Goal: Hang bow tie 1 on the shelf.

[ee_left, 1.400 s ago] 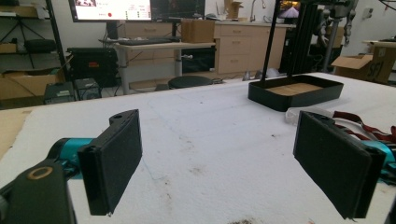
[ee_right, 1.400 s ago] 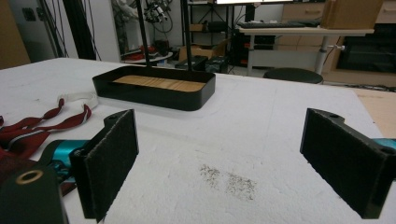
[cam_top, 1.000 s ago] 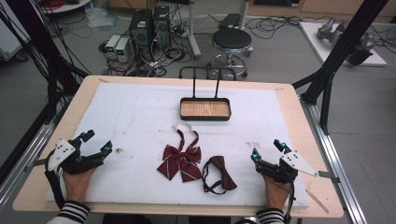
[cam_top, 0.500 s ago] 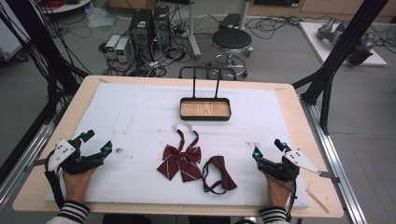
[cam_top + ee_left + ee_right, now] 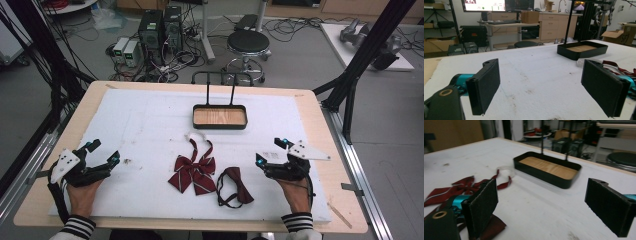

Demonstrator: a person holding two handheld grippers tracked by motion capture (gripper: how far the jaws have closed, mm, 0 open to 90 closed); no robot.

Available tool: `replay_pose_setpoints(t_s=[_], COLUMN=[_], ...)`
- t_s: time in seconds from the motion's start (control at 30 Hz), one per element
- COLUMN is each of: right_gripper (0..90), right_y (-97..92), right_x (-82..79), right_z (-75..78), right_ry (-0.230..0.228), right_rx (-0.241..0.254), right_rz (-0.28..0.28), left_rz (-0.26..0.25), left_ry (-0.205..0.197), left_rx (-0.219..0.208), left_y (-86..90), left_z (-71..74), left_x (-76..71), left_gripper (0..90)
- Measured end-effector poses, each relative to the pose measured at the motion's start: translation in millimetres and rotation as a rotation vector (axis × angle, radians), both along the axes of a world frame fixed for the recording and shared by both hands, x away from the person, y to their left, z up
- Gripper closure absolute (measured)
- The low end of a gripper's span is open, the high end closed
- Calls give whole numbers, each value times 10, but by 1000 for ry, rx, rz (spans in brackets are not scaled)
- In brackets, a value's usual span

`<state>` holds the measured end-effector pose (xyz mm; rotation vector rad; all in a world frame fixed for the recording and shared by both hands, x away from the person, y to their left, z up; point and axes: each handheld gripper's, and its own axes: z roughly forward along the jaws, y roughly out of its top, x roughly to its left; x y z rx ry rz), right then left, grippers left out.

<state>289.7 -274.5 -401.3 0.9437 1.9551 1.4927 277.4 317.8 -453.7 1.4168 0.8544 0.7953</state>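
On the white mat: two ties are lying between the hands, a tray (image 5: 220,117) is standing beyond them.
Striped tie (image 5: 192,171): lying flat at mid-mat, its neck strap trailing toward the tray, untouched.
Bow tie (image 5: 236,186): lying just right of the striped one, nearest the right gripper.
Right gripper (image 5: 272,152): jaws are standing wide with nothing between them, hovering near the bow tie, apart from it.
Left gripper (image 5: 104,152): jaws are gaping empty, resting at the mat's left, well apart from both ties.
Step judged: the right hand is approaching the bow tie.
Advice: the person is best pinching the knot, not the loose strap, and lifting clear before carrying to the tray.
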Motion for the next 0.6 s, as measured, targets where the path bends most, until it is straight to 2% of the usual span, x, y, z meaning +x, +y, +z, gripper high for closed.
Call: replay_pose_setpoints(t_s=[0.07, 0.3, 0.43, 0.47, 0.57, 0.6], right_gripper=[106, 106, 106, 106, 106, 106], right_y=[85, 327, 464, 518, 617, 728], right_x=[56, 201, 285, 309, 344, 390], right_z=[50, 162, 228, 244, 268, 293], right_ry=[4, 62, 77, 95, 111, 115], right_rx=[-18, -53, -92, -99, -127, -163], right_rz=[45, 174, 254, 280, 311, 354], left_rz=[0, -5, -11, -13, -12, -13], left_ry=[-2, -5, -8, -8, -9, -10], left_rx=[1, 1, 1, 1, -2, -3], left_y=[-1, 0, 3, 4, 6, 5], left_z=[-1, -1, -2, -1, -2, -3], left_x=[0, -3, -5, -6, -5, -5], left_gripper=[160, 160, 160, 160, 160, 160])
